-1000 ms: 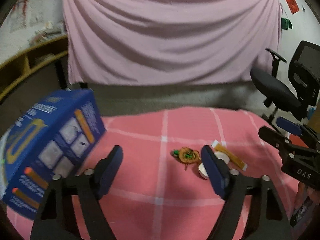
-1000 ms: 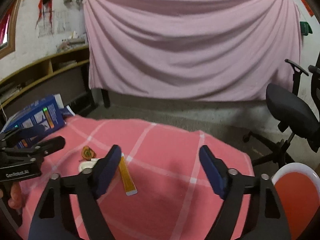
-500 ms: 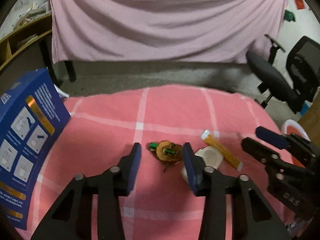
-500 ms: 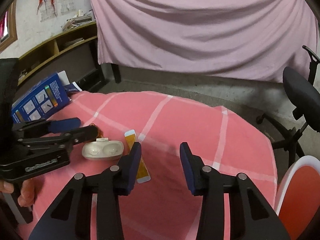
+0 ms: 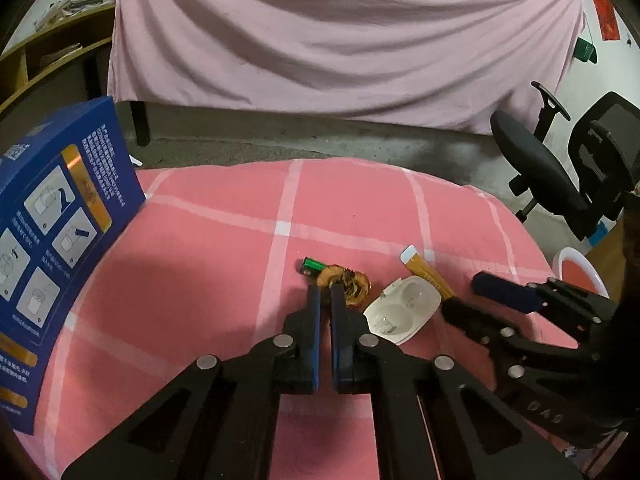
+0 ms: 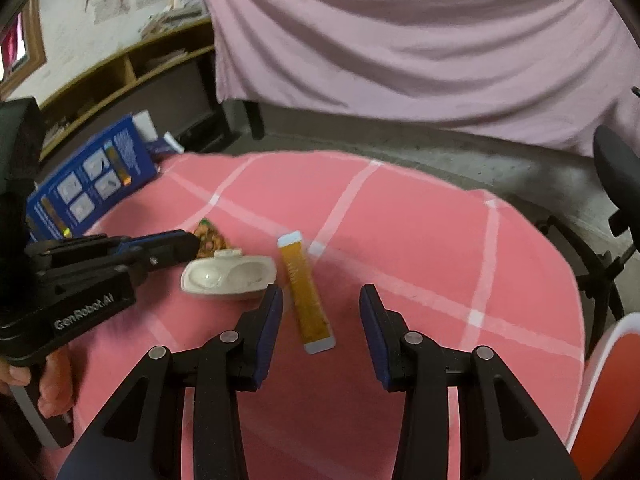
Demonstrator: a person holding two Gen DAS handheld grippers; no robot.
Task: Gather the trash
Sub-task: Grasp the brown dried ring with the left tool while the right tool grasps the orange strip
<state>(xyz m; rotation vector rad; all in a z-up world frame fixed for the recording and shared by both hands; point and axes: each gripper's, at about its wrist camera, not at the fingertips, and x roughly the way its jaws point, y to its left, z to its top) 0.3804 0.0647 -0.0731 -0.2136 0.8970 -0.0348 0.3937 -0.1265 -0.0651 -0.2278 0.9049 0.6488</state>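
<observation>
The left gripper is pinching the near edge of the crumpled orange wrapper, its fingers having just closed nearly together on it; a green battery is lying just beyond, on the pink checked counter; the right gripper is hovering with fingers partly apart, straddling the orange sachet without touching it; the white plastic tray is sitting just beside that sachet.
</observation>
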